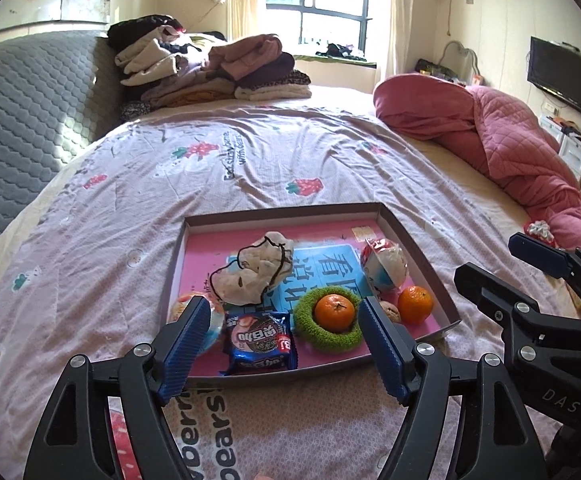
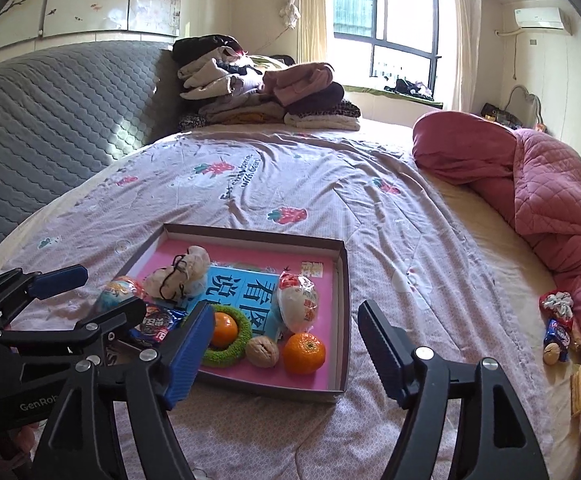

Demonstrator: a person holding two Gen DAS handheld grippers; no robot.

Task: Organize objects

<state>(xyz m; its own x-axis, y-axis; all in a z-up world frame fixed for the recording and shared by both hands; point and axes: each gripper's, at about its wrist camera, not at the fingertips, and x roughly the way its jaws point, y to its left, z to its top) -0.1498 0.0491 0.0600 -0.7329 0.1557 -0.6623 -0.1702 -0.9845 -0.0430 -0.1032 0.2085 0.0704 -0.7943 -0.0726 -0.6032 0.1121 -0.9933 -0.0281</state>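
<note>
A shallow box tray (image 1: 274, 212) (image 2: 342, 280) with a pink floor lies on the bed. In it are a blue cookie packet (image 1: 260, 338), a tangerine (image 1: 334, 312) inside a green ring (image 1: 310, 332), a second tangerine (image 1: 415, 304) (image 2: 304, 353), a walnut (image 2: 263, 352), a wrapped white bun (image 1: 384, 266) (image 2: 298, 306), a white cloth pouch (image 1: 256, 268) and a round wrapped sweet (image 2: 120, 290). My left gripper (image 1: 284, 344) is open and empty above the tray's near edge. My right gripper (image 2: 286, 354) is open and empty at the tray's near right corner, also visible in the left wrist view (image 1: 502, 258).
Loose snacks (image 2: 556, 326) lie at the bed's right edge beside a rolled pink quilt (image 2: 530, 184). Folded clothes (image 1: 210, 68) are stacked at the far end. A grey padded headboard (image 1: 22, 120) runs along the left. The floral sheet (image 1: 250, 160) lies beyond the tray.
</note>
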